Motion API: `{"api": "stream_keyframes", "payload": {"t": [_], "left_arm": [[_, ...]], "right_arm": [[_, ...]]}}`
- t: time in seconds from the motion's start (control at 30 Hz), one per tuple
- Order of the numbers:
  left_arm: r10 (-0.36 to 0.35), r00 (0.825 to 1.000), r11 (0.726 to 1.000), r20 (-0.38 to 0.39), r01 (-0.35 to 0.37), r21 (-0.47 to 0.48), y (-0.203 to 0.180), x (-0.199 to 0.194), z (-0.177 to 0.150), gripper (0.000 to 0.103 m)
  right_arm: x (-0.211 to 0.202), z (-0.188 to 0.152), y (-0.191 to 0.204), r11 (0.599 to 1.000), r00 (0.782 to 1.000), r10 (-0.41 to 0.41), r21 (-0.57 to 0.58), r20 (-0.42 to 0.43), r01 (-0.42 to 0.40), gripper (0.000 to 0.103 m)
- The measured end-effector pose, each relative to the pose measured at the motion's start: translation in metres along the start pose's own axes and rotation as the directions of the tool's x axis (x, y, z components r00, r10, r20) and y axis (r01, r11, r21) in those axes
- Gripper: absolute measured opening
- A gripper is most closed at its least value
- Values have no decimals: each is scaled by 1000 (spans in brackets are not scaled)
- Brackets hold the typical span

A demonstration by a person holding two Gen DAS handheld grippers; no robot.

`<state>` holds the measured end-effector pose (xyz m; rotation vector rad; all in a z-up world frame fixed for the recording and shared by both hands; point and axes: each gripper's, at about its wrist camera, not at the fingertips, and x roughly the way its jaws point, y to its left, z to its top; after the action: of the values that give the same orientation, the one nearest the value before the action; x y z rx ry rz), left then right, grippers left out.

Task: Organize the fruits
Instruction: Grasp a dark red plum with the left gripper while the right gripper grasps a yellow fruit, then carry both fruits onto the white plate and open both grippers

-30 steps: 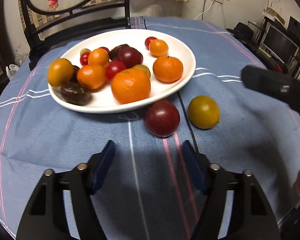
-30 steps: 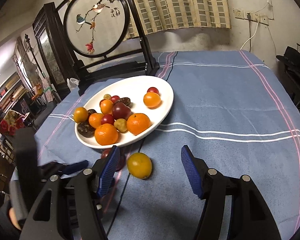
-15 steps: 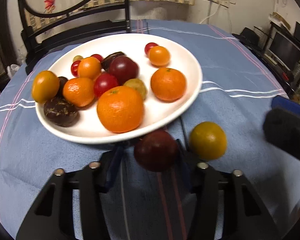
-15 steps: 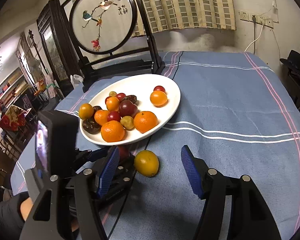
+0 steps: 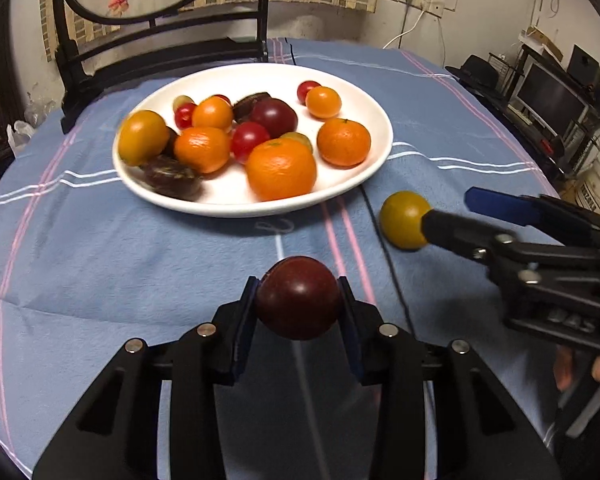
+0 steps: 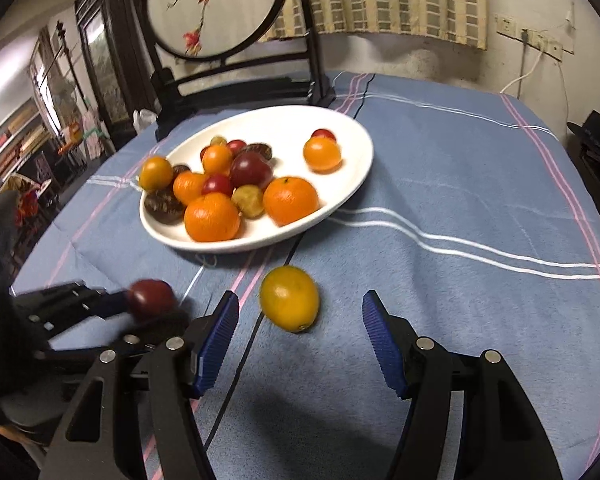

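Left gripper (image 5: 299, 300) fingers clamp the round dark-red fruit (image 5: 299, 298), seemingly just clear of the blue-clothed desk (image 5: 100, 264). Right gripper (image 6: 300, 328) fingers gape around the yellow-orange fruit (image 6: 289, 298) lying there.

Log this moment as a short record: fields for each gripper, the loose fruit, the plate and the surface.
left gripper: shut on the dark red fruit, which looks lifted clear of the cloth
right gripper: open, fingers either side of the yellow-orange fruit, not touching it
loose fruit: only the yellow-orange fruit, lying on the cloth just in front of the plate
white plate: holds oranges, small red fruits and several dark ones
surface: blue striped tablecloth
behind plate: round embroidered screen on a dark stand
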<state>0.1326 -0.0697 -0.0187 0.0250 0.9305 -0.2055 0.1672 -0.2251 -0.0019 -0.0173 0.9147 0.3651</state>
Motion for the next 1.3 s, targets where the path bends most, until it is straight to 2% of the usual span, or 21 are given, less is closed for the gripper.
{"api": "stream_keyframes", "payload": {"t": [0.13,0.23,0.27,0.33,0.37,0.47,0.73,0.87,1.0,1.1,1.3], "left_arm": [[30,998,999,56,-29,-13,14,-6,-6,38],[-10,1000,1000,17,11,-18,22,-2,-7,38],[-22,1000,1000,9,22,-16,22,0,-5,38],[-34,999,999,6,34,-9,22,-1,-6,38],[-38,999,999,7,38,-9,21,-1,-6,38],[-55,998,998,20,55,-20,23,-6,-5,38],[-29,999,998,22,30,-63,32,-12,3,38],[-24,999,999,39,26,-46,36,-24,28,38],[32,997,998,64,-29,-56,45,-23,64,38],[58,996,996,70,-53,-69,53,-10,91,38],[127,989,988,70,-121,-94,67,25,123,38]], "right_arm": [[16,-5,8,1000,999,-10,-15,-37,9,65],[26,-3,17,999,998,-43,-33,-38,41,64],[29,-2,19,998,998,-54,-32,-34,53,59],[39,1,21,996,995,-89,-30,-54,88,42],[42,1,23,992,991,-123,-43,-54,121,38],[43,1,28,988,989,-144,-64,-42,141,37],[24,2,30,993,995,-103,-59,1,103,37],[6,17,37,996,997,-57,-58,52,60,37],[0,45,47,995,994,-49,-82,102,58,37],[11,67,50,995,993,-35,-86,113,45,37],[43,94,52,994,993,-65,-77,99,73,37]]}}
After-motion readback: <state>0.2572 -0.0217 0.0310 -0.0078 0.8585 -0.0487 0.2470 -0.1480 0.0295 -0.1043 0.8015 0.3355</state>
